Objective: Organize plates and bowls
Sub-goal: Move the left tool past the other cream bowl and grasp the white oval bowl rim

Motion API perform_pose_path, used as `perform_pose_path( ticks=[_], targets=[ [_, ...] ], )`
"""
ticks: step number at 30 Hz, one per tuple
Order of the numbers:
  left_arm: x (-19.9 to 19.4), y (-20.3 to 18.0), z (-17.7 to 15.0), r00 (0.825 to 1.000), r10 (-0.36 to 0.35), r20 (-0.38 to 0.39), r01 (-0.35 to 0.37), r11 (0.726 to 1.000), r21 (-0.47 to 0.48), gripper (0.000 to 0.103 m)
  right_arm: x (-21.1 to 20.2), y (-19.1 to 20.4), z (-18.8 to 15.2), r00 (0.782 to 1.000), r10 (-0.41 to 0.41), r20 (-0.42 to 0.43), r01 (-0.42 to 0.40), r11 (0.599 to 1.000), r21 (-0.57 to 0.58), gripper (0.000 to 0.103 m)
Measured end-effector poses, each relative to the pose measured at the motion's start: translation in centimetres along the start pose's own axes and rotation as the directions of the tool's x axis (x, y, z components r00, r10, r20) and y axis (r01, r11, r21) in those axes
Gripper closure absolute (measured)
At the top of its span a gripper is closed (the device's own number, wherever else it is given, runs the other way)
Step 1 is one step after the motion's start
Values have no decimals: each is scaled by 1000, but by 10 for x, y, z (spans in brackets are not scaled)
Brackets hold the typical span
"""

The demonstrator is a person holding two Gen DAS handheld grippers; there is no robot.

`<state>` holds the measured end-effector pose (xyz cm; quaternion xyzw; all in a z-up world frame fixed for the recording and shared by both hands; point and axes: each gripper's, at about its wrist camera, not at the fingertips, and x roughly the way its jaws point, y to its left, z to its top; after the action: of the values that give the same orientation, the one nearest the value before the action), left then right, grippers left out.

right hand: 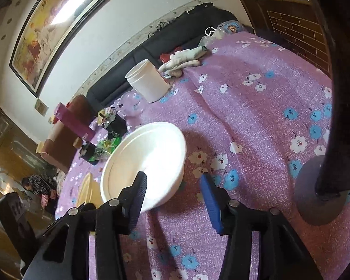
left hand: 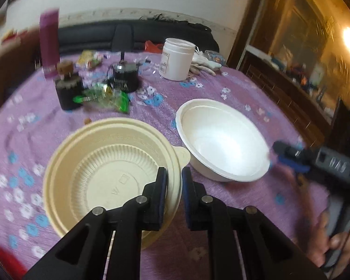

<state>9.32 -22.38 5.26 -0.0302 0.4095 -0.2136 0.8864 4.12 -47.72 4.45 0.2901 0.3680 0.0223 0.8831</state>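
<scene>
Two dishes were in play on the purple flowered tablecloth [left hand: 256, 88]: one cream bowl [left hand: 109, 163] and one white bowl [left hand: 221, 137], side by side near the table's front edge and not yet stacked. The cream bowl's tab [left hand: 183, 156] nearly met the white bowl's wall. No flat plate could be made out in either view.

The left gripper [left hand: 174, 175] was clenched on the cream bowl's near rim, one finger inside and one outside. The right gripper [right hand: 172, 179] stood released; its left finger hung over the white bowl's [right hand: 147, 156] rim and its right finger over bare cloth, neither pad pressing.

By my reading the sorting was at an early stage: one bowl was gripped, nothing was nested, and the likely remaining work was to set one bowl into the other.

Farther back sat one white tub [left hand: 177, 58], one magenta bottle [left hand: 49, 44], two dark jars [left hand: 68, 91] [left hand: 124, 77], a green wrapper pile [left hand: 107, 98] and a pale glove [right hand: 182, 59]. One picture frame [right hand: 51, 30] hung on the wall.
</scene>
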Motion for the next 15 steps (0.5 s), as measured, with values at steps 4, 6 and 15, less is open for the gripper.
perform_pose_path(
  ticks=[4,6,15],
  targets=[
    [1,4,0,996,80,37,-79,997,-12,54,13,-5,-1,1000,26,-4,-25,999,19,51],
    [-2,6,0,996,81,46,-80,997,-19,54,20,-3,-2,1000,6,-12,-6,1000,-6,52],
    [-14,8,6,994,19,112,-15,999,-39,51,19,17,-12,990,-74,-121,55,987,-150,90]
  ],
)
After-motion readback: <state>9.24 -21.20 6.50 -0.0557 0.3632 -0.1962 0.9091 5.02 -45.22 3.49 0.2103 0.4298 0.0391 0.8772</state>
